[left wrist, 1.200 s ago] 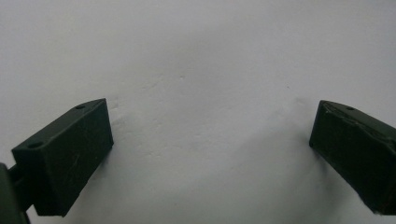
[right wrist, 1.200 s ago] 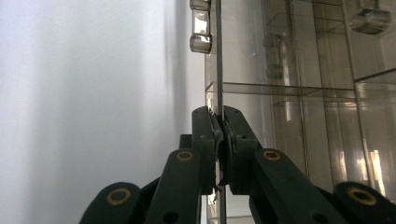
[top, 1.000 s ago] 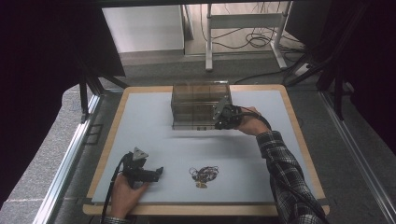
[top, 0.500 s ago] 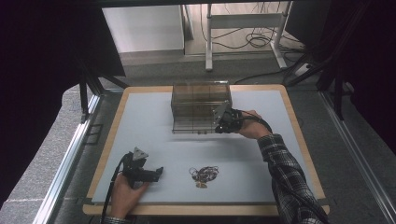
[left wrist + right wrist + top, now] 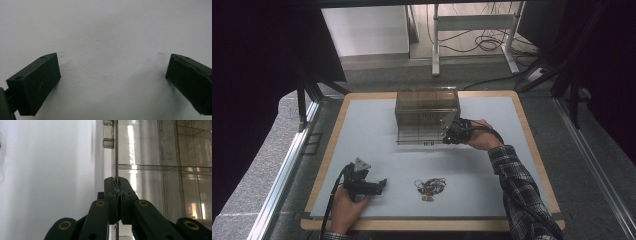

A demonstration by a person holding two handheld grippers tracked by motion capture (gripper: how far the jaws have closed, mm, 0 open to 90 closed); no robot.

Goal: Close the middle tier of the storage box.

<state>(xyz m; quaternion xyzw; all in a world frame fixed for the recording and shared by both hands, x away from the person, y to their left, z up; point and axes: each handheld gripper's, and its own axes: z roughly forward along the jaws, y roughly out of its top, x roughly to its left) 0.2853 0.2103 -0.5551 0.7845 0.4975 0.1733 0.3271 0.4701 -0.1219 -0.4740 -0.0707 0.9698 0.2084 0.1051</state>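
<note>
The table [image 5: 362, 115], a pale sheet framed by a wooden edge, takes up the middle of the high view, with grey floor around it and a desk frame with loose cables beyond its far side.

On the far half of the table stands a clear plastic organizer box [image 5: 427, 116], smoky and see-through, split inside into compartments. Its front panel [image 5: 116, 150] hangs along the near side; in the right gripper view it shows edge-on as a thin sheet with a small hinge block [image 5: 108, 133] at the top.

The person's right arm in a plaid sleeve [image 5: 519, 187] reaches in from the near right corner to the box's near right corner. There the right gripper [image 5: 451, 134] has its jaws pressed together on the thin edge of the front panel, pinching it between the pads [image 5: 117, 195].

At the near left, the left gripper [image 5: 371, 186] lies low over the bare table in the person's left hand [image 5: 346, 210], well apart from the box. Its jaws are spread wide with nothing between them, the pale surface showing between the fingertips [image 5: 37, 85].

Between the two arms, near the table's front edge, lies a small tangle of rubber bands [image 5: 430, 186], touched by neither gripper.
</note>
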